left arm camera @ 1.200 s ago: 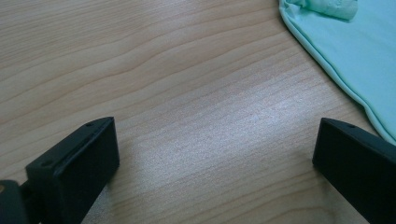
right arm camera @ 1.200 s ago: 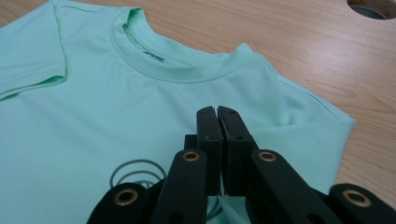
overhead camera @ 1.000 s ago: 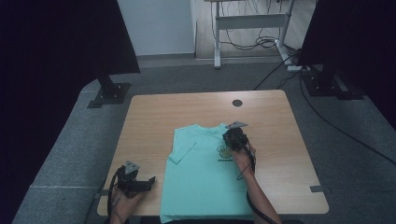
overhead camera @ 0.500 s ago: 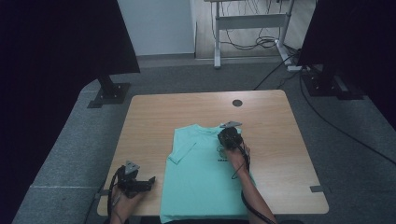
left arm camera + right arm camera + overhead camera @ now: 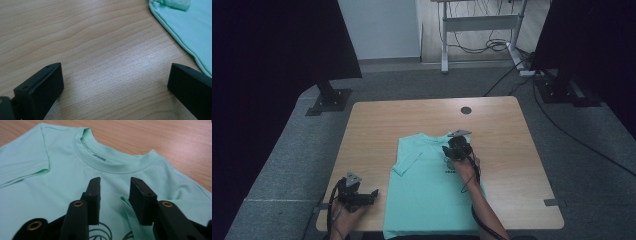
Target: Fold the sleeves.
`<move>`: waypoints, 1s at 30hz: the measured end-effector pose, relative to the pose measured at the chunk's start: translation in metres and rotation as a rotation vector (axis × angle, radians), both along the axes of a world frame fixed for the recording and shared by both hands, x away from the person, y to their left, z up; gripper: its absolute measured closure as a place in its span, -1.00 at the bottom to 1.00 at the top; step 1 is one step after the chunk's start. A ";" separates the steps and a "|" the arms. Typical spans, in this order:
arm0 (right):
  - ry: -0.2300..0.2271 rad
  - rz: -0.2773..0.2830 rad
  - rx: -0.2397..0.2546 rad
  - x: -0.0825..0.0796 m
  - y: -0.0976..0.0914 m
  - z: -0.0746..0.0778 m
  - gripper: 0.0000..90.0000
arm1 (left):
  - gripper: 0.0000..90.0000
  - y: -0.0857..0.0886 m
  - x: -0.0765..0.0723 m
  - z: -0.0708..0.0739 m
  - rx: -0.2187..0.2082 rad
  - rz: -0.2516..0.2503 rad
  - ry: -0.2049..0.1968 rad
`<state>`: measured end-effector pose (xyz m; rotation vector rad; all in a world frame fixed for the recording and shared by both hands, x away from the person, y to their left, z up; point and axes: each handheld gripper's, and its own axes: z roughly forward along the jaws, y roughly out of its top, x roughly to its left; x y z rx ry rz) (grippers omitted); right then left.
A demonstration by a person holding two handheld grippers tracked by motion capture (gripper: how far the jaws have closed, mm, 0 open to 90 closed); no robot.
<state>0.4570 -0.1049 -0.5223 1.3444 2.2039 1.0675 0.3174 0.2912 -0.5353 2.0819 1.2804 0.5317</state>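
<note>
A: On the left, what is the left gripper doing?
B: It sits low on the bare worktop just beside the shirt's edge, fingers spread wide and empty.
A: And the t-shirt?
B: Spread flat mid-worktop, hem off the near edge. Soft, light, floppy; I'd pinch a fold or hem.
A: The right gripper?
B: Over the chest, fingers narrowly apart around a raised fold, not yet pinching.

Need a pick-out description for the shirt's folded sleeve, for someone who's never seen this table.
On the wooden table lies a mint-green T-shirt, collar away from the person. At its left shoulder, the sleeve is folded inward over the chest. It forms a slanted flap lying on the shirt.
</note>
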 end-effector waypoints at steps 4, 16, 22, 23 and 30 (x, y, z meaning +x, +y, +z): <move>-0.014 -0.005 0.007 -0.004 -0.006 0.009 -0.04 | -0.98 0.000 0.000 0.000 0.000 0.000 0.000; -0.032 -0.028 -0.022 -0.016 -0.042 0.019 -0.21 | -0.98 0.000 0.000 0.000 0.000 0.000 0.000; -0.025 -0.058 -0.015 -0.023 -0.067 0.016 -0.13 | -0.98 0.000 0.000 0.000 0.000 0.000 0.000; -0.024 -0.062 -0.012 -0.024 -0.071 0.015 -0.10 | -0.98 0.000 0.000 0.000 0.000 0.000 0.000; -0.009 -0.082 -0.004 -0.033 -0.091 0.011 0.03 | -0.98 0.000 0.000 0.000 0.000 0.000 0.000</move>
